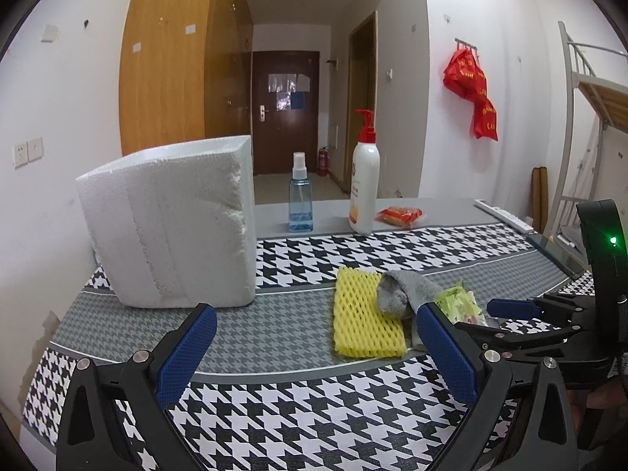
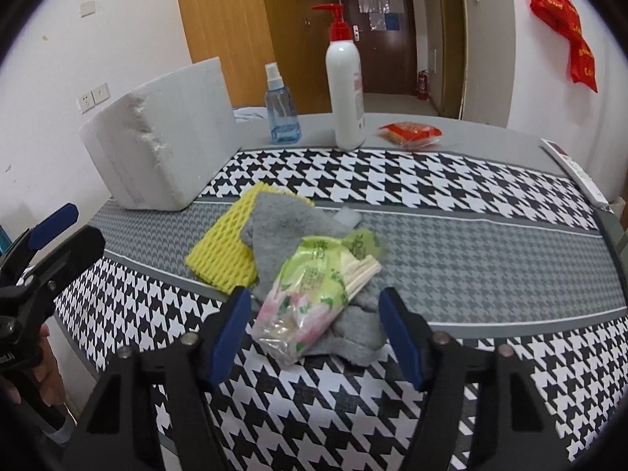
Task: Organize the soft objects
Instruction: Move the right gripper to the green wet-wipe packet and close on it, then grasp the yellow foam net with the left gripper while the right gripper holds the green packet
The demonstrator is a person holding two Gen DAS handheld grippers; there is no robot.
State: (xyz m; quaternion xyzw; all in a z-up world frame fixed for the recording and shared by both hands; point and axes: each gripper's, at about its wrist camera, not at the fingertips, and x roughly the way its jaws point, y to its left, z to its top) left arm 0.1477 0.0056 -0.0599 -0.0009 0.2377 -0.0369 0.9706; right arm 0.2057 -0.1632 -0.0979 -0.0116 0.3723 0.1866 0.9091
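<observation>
a small heap of soft things lies on the grey-checked band of the surface, which is covered by a cloth with bold black-and-white houndstooth bands on either side. one yellow foam net sleeve, flat, oblong, with an open diamond mesh, sits at the heap's left. one grey fleecy cloth, crumpled and nappy, overlaps its right edge and runs toward the camera. on top of the cloth rests one glossy green-and-pink plastic packet, crinkled, transparent at its near end, with pale sticks poking out of its side.

the right gripper points down at the heap, its blue ribbed pads standing on either side of the packet without pressing it; the jaws are released, nothing clamped. the left gripper hovers over bare cloth, jaws spread wide and empty; its right pad hides part of the grey cloth in the left wrist view.

left of the heap stands one white foam box, blocky, pebbly-surfaced, with a chipped, crumbling corner. along the plain grey strip at the back stand one clear blue spray bottle, one tall white pump bottle with a red pump, and one flat red-wrapped packet. one white power strip lies at the right edge. on the wall beyond hangs one red plastic bag.
</observation>
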